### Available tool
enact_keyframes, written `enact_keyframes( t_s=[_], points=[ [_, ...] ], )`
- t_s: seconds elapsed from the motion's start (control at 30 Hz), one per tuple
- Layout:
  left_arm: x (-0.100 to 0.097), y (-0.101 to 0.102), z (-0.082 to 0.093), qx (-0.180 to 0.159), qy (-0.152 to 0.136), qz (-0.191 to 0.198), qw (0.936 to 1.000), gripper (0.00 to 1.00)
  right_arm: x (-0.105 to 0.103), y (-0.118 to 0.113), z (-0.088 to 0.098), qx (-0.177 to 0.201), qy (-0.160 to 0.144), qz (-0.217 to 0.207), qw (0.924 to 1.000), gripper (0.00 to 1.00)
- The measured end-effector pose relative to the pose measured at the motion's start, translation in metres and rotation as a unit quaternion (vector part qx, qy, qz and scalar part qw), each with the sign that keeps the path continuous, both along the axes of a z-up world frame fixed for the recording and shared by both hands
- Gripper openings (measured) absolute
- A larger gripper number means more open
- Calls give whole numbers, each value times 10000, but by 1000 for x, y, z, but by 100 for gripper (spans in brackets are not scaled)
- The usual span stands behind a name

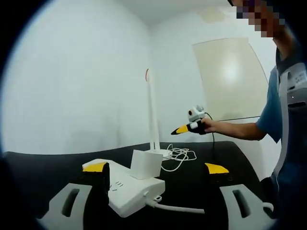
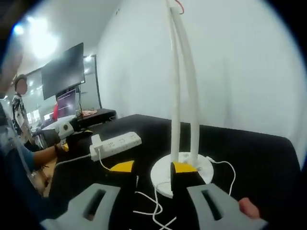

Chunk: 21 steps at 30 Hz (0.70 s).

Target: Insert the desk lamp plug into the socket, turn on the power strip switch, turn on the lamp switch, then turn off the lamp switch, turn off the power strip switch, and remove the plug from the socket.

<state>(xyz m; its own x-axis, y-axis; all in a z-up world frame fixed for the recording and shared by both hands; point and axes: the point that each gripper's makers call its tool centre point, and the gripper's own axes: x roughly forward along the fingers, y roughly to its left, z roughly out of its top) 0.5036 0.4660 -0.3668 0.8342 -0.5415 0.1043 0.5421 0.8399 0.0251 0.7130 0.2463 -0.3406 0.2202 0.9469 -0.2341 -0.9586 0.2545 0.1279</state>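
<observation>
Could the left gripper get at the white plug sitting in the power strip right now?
Probably yes. The left gripper is open, with the plug between its jaws just ahead on the power strip; nothing blocks it.

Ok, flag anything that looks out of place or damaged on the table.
Nothing looks damaged. The desk lamp stands upright, its white adapter sits plugged into the power strip, and the only untidiness is the loose cord tangled beside the lamp base.

My left tool [image 1: 156,168] straddles the power strip [image 1: 125,188], jaws apart. The plug [image 1: 146,164] sits in it. My right tool [image 1: 184,128] hovers beyond.
</observation>
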Motion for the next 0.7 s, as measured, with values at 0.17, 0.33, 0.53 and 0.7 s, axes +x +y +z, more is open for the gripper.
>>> enact_keyframes(
  t_s=[0.17, 0.33, 0.53, 0.7],
  points=[
    [0, 0, -1, 25, 24, -8, 10000, 75, 9, 8, -6, -14, 30, 76, 10000, 29],
    [0, -1, -1, 34, 34, -13, 10000, 75, 23, 17, -12, -102, -11, 108, 9999, 28],
    [1, 1, -2, 27, 34, -12, 10000, 74, 28, 27, -17, -162, -62, 211, 9996, 27],
    [1, 0, -3, 49, 74, -21, 10000, 74, 33, 33, -24, -295, -48, 225, 9993, 26]
  ],
)
